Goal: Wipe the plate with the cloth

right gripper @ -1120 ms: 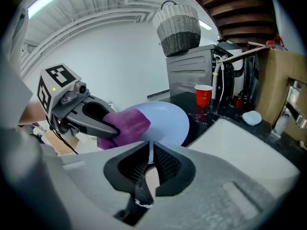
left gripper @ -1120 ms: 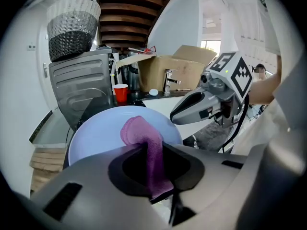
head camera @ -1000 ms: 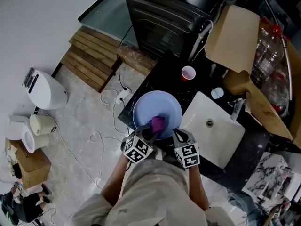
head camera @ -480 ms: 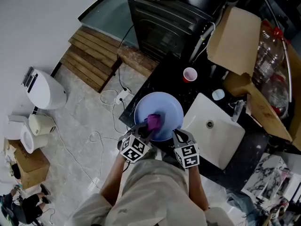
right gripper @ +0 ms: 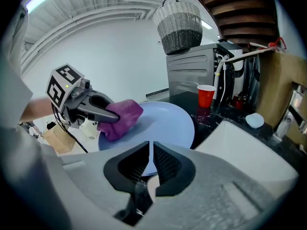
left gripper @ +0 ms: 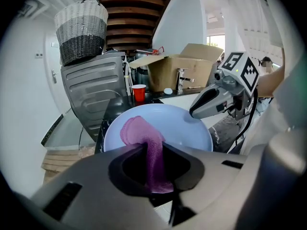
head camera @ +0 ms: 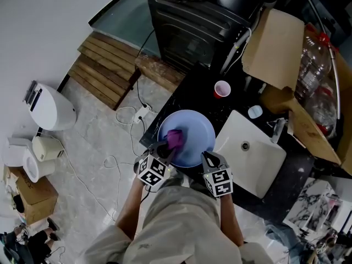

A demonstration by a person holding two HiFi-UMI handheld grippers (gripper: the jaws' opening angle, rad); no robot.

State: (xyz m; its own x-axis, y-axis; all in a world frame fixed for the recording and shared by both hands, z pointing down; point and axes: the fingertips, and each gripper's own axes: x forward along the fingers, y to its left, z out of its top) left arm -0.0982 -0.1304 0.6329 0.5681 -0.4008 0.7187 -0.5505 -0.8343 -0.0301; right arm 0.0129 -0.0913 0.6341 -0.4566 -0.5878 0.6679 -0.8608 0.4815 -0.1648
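Observation:
A pale blue plate [head camera: 193, 131] lies on the dark counter, left of the white sink. My left gripper [head camera: 168, 147] is shut on a purple cloth [head camera: 174, 138], which rests on the plate's left part; the cloth [left gripper: 144, 138] runs up between the jaws in the left gripper view. My right gripper [head camera: 206, 157] is shut on the plate's near rim [right gripper: 151, 161], its jaws pinched together over the thin edge. From the right gripper view the cloth [right gripper: 122, 116] and left gripper [right gripper: 93, 110] sit at the plate's left side.
A red cup [head camera: 221, 88] stands on the counter behind the plate. The white sink [head camera: 250, 153] lies to the right, with a faucet [head camera: 276, 128]. A cardboard box [head camera: 275, 43] and a dark appliance [head camera: 192, 26] stand at the back. The counter's edge drops to the floor at left.
My left gripper has slid the cloth from the plate's middle toward its left side. The right gripper has stayed on the near rim.

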